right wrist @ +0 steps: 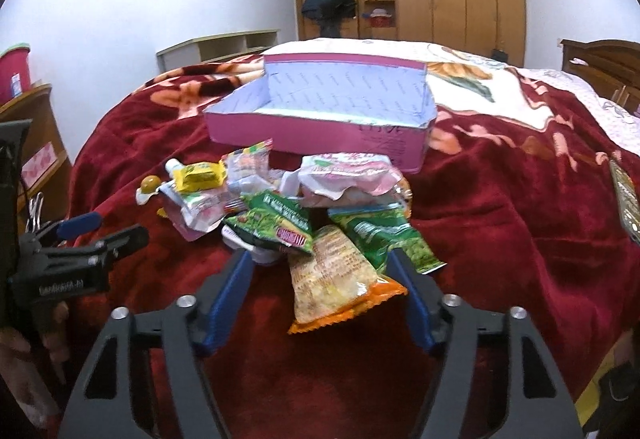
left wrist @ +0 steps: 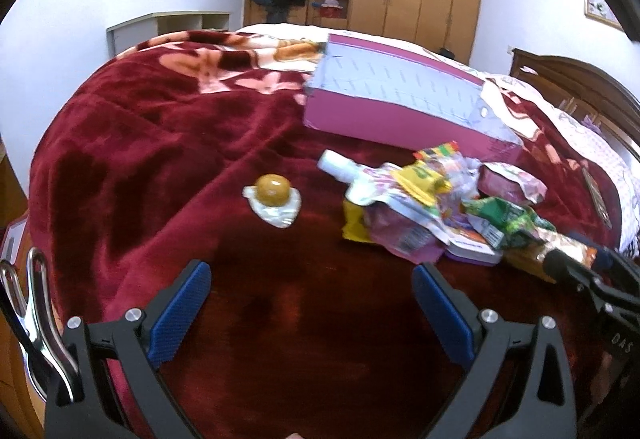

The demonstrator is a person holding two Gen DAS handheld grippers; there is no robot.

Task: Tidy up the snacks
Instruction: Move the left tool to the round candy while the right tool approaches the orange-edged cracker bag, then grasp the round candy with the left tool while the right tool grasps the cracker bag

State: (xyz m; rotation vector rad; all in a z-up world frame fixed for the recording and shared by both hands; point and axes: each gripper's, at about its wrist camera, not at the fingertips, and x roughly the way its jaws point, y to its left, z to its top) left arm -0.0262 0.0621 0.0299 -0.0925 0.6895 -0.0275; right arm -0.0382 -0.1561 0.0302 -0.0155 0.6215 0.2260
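Right wrist: tongs (right wrist: pixel 320 259) straddle orange pkt (right wrist: pixel 334 281).

Snack pile (right wrist: pixel 304 211): packets overlap, lower ones mostly covered; print too blurred to read. White item under green packet (right wrist: pixel 276 225), only an edge shows. Dark packet (right wrist: pixel 626 199) on bed cut by right edge of the right wrist view. In the left wrist view the right hand-held gripper (left wrist: pixel 576 271) is cut by the frame edge; orange packet (left wrist: pixel 560 251) partly behind it. Writing on box (right wrist: pixel 380 133) wall illegible.
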